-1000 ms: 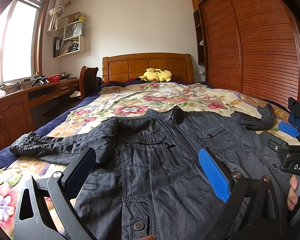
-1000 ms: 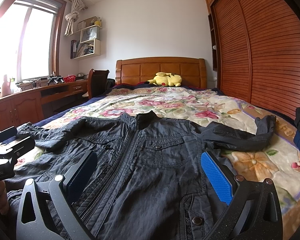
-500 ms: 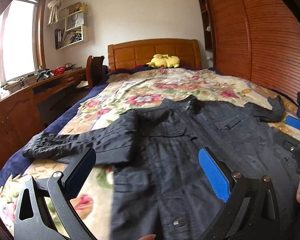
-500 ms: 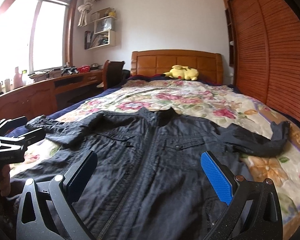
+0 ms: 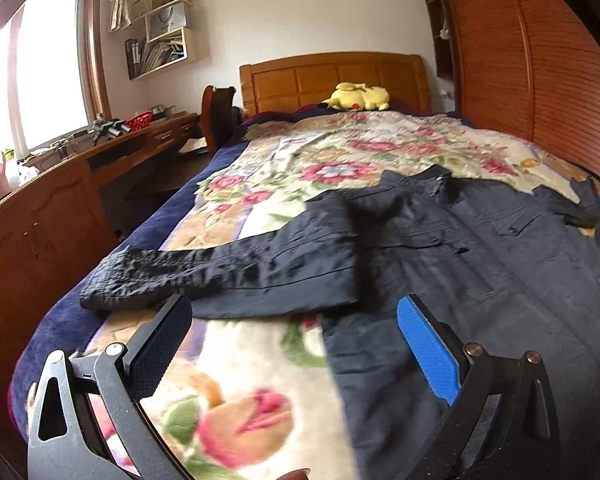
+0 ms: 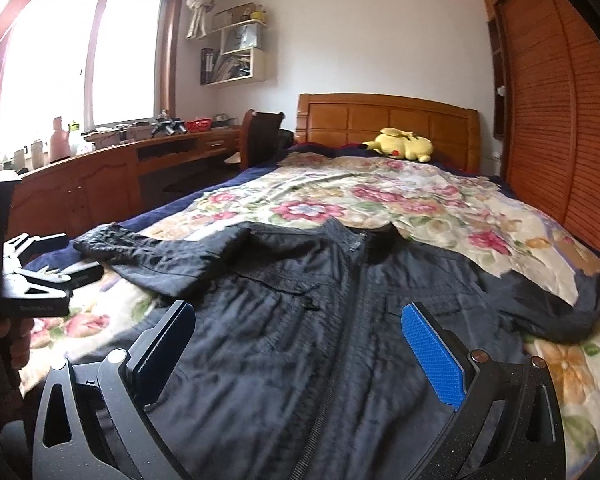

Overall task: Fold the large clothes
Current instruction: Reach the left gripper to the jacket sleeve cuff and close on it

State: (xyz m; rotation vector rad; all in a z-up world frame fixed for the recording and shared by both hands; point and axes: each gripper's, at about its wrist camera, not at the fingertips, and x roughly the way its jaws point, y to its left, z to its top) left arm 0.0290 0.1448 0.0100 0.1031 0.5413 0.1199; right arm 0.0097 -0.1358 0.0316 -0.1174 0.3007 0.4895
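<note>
Black jacket (image 6: 340,320) lay flat on the floral bedspread (image 6: 400,204); left gripper (image 5: 296,344) hovered by its nine-o'clock sleeve (image 5: 220,272), right gripper (image 6: 300,344) over the zipper, both jaws spread wide, empty.

A bedroom in a home — a wide bed (image 6: 440,216) with a carved wooden headboard (image 6: 388,120) fills most of the room, spread with a floral quilt (image 5: 380,148). A yellow plush toy (image 6: 404,146) lies by the headboard. Along the right wall runs a wardrobe with louvred wooden doors (image 6: 556,120). On the left, a built-in wooden desk (image 6: 112,172) stands beneath a bright window (image 6: 80,60), its tabletop crowded with bottles and small clutter, a chair (image 6: 260,136) pushed in at its end. White wall shelves (image 6: 236,52) hold books and bags — a tied-back curtain (image 6: 204,4) hangs beside them.
</note>
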